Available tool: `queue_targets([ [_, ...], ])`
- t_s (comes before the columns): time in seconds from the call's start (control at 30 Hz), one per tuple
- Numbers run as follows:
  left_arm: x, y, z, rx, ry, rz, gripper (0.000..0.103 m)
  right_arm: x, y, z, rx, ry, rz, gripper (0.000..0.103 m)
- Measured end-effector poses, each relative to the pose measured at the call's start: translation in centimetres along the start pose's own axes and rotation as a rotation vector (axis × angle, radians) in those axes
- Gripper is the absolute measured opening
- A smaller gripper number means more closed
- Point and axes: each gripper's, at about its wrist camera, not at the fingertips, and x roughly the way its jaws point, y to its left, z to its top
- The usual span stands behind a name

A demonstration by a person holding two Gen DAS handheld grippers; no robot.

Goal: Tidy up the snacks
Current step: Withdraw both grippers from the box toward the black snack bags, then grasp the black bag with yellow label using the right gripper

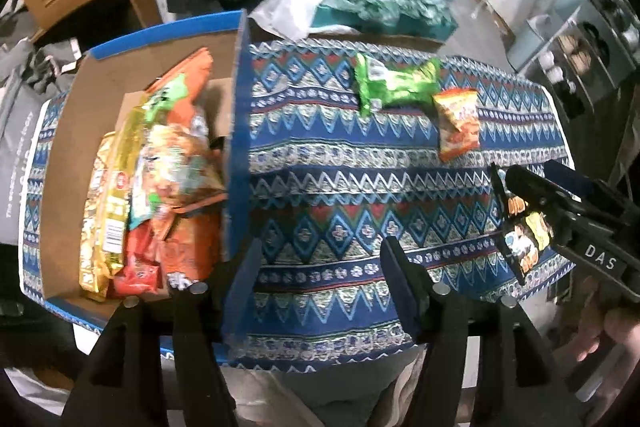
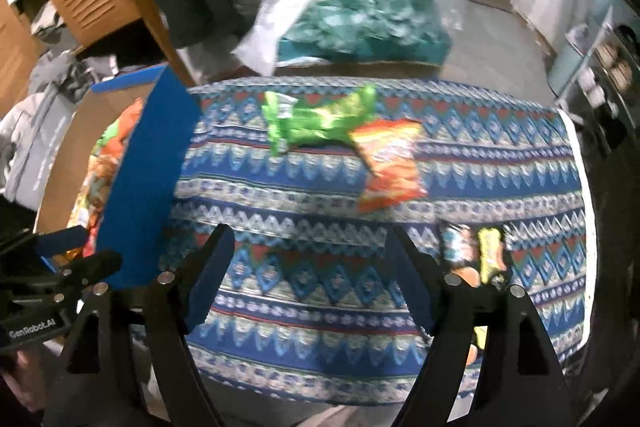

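We saw the tabletop (image 2: 320,315) covered by a blue patterned cloth, with a blue-walled cardboard box (image 1: 240,155) standing at its left end. Inside the box lay a heap of snack packets (image 1: 160,167), orange, yellow and red ones piled against each other. Three snacks were still out on the cloth: a green packet (image 2: 316,121) near the far edge, an orange packet (image 2: 390,163) just beside it and overlapping its right end, and a dark packet with a yellow patch (image 2: 476,253) nearer, at the right.

Our left tool (image 1: 316,267) hung over the cloth just right of the box wall, its fingers spread with nothing between them. Our right tool (image 2: 312,255) hung over bare cloth, fingers likewise spread and empty, the dark packet lying just beyond its right finger (image 2: 408,279). In the left wrist view the right tool stood in front of that dark packet. No earlier frame let us speak of movement.
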Motion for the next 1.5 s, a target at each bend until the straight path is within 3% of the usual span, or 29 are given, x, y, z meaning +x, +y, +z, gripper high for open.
queue_targets([
  [0.4, 3.4, -6.3, -1.1, 0.115, 0.085, -0.012, 0.065, 0.7, -7.5, -4.2, 0.064, 0.069, -0.083, 0.079],
  [0.5, 4.3, -7.9, -1.3, 0.132, 0.102, -0.018, 0.072, 1.3, -9.4, -4.7, 0.09, 0.09, -0.092, 0.079],
  [0.67, 6.1, -10.2, -1.7, 0.15, 0.122, -0.028, 0.073, 2.6, -12.2, -5.6, 0.103, 0.132, -0.12, 0.08],
  [0.9, 8.5, -11.8, -1.7, 0.161, 0.174, -0.031, 0.073, 4.3, -14.9, -6.7, 0.131, 0.18, -0.104, 0.08],
  [1.33, 9.7, -11.8, -2.1, 0.162, 0.206, -0.016, 0.073, 6.4, -14.3, -8.6, 0.113, 0.285, -0.042, 0.08],
  [1.5, 10.1, -11.2, -2.2, 0.149, 0.218, -0.009, 0.073, 7.0, -12.3, -9.1, 0.046, 0.299, -0.075, 0.081],
])
